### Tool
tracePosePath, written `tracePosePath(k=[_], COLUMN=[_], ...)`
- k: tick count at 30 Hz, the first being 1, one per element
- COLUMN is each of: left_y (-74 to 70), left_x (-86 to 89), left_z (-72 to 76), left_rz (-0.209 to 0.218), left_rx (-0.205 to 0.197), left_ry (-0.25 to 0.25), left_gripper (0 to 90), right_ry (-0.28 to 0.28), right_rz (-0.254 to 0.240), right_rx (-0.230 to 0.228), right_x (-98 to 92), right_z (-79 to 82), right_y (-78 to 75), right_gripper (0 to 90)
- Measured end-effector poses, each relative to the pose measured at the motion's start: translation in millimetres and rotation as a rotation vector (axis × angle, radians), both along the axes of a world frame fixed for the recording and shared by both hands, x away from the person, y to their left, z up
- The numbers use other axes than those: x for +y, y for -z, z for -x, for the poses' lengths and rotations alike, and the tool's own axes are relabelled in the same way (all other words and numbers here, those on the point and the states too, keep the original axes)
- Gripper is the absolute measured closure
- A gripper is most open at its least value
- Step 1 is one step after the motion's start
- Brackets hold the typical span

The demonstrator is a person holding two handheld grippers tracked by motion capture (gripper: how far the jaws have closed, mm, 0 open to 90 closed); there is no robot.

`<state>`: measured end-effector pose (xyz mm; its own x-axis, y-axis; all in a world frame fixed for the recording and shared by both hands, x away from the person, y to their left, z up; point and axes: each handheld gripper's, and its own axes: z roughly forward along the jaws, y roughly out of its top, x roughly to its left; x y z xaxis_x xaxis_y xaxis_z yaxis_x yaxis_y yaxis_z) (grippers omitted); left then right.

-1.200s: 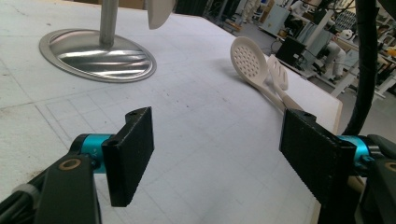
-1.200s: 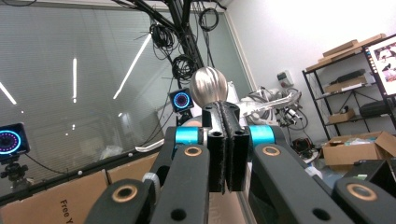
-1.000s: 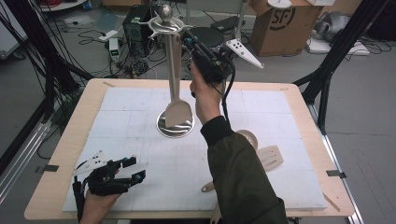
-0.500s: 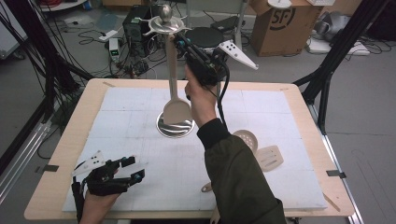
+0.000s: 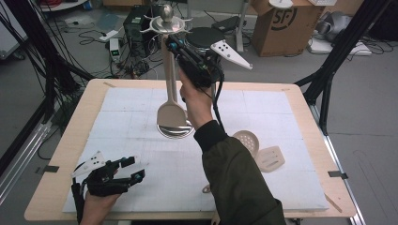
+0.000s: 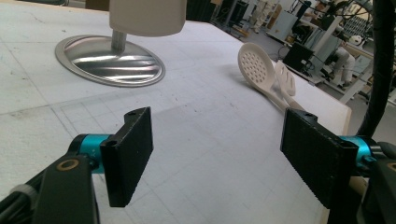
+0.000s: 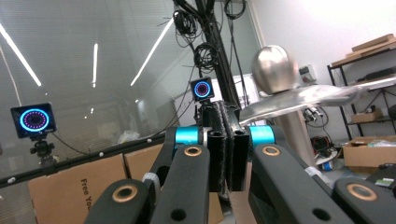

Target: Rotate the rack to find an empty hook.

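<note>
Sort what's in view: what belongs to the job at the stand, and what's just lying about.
In the job: metal stand; cream spatula upright along its pole; right gripper, shut, by the handle's top.
Lying about: perforated skimmer and slotted turner, flat on the table; left gripper, open, holding nothing.

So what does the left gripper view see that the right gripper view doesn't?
Left gripper view: the open left hand-held gripper over the table, the round base, a holey spoon and a slotted turner. Right gripper view: the shut right hand-held gripper, the ball top, ceiling lights, cardboard boxes. Both: the same metal stand, from opposite ends.
</note>
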<state>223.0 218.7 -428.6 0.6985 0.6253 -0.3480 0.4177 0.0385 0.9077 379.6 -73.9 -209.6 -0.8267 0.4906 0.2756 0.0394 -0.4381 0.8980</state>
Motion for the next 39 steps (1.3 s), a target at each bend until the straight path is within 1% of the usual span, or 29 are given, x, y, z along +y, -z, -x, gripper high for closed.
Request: tracePosePath(k=[3,6,8,9,11,14,15,18,21,24,29,31,35,39], left_y=[0.1,0.2,0.1,-0.1,-0.1,-0.1,-0.2,-0.3,-0.2,-0.2,-0.3,-0.3,-0.3,-0.1], left_x=[0.0,-0.4,-0.1,0.3,0.8,0.9,0.5,0.0,-0.2,-0.2,0.3,0.7,0.8,0.1], left_z=[-0.1,-0.1,0.3,0.8,1.0,1.0,1.1,1.2,1.1,1.1,1.3,1.5,1.8,1.6], left_rz=[-0.001,0.001,-0.002,-0.001,0.003,0.004,0.005,0.001,0.000,-0.005,-0.002,0.000,0.001,-0.003], left_rx=[0.000,0.000,-0.001,-0.001,-0.001,-0.001,0.000,-0.003,0.000,-0.001,-0.001,-0.001,-0.001,-0.004], left_ry=[-0.001,0.001,0.003,0.000,-0.001,-0.001,0.001,0.003,0.001,0.000,0.002,0.001,0.001,0.006], left_gripper=[26.0,26.0,26.0,26.0,26.0,26.0,26.0,26.0,26.0,26.0,26.0,26.0,26.0,26.0], right_ry=[-0.014,-0.012,-0.020,-0.019,-0.021,-0.005,0.010,0.054,0.071,0.081,0.087,0.087,0.104,0.128], right_rz=[0.011,0.041,0.039,0.034,0.036,0.026,0.026,0.022,-0.001,0.006,-0.001,-0.007,-0.027,-0.016], right_rx=[-0.007,-0.011,0.006,0.000,-0.004,-0.013,-0.021,-0.022,-0.001,0.009,0.039,0.063,0.099,0.102], right_x=[5.2,12.3,15.9,15.8,14.3,6.9,3.9,-5.6,-15.0,-20.1,-23.1,-25.3,-29.9,-35.1], right_z=[2.0,3.5,3.1,3.5,4.8,6.5,6.3,4.5,-0.3,-5.4,-11.4,-16.9,-25.4,-32.5], right_y=[-3.1,-5.8,-6.5,-6.7,-7.7,-9.5,-9.7,-10.5,-8.3,-3.4,7.3,12.5,16.2,16.8], right_gripper=[89.8,89.8,89.8,89.8,89.8,89.8,89.8,89.8,89.8,89.8,89.7,89.7,89.8,89.8])
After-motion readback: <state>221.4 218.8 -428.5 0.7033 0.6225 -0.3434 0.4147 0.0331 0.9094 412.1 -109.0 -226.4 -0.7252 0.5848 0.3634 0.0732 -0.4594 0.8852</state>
